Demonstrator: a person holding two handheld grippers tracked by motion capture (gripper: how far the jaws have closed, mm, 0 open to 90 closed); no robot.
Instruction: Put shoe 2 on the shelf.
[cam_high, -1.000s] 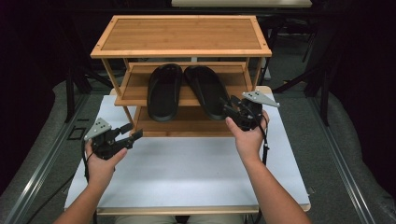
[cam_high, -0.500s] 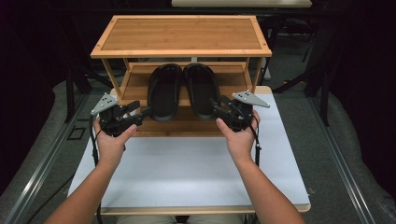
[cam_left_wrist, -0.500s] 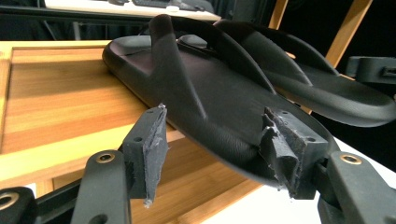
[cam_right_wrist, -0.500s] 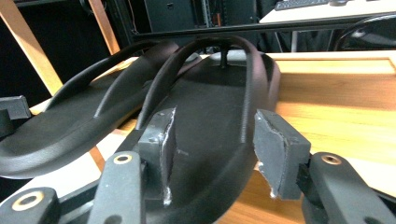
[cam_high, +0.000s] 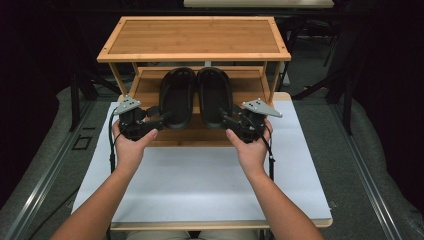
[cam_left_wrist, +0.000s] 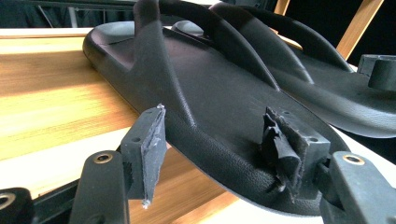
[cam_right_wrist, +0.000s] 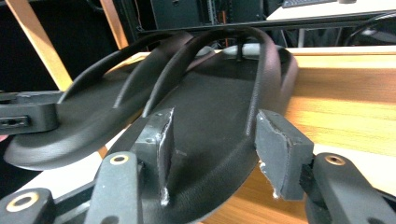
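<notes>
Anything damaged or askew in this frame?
Yes: the grey rubber pad on one jaw of the left tongs is torn and ragged. The two black rubber flip-flops overhang the wooden shelf.

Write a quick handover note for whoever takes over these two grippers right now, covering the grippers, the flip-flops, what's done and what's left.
Left gripper: open, jaws just been opening, either side of the heel of the left flip-flop, pads not pressing.
Right gripper: open, jaws just been opening, astride the heel of the right flip-flop, no grip.
Both flip-flops lie side by side on the middle shelf of the wooden rack, heels overhanging the front edge.
Done: grippers lined up at the heels.
Left: probably close on each heel and lift the pair.
</notes>
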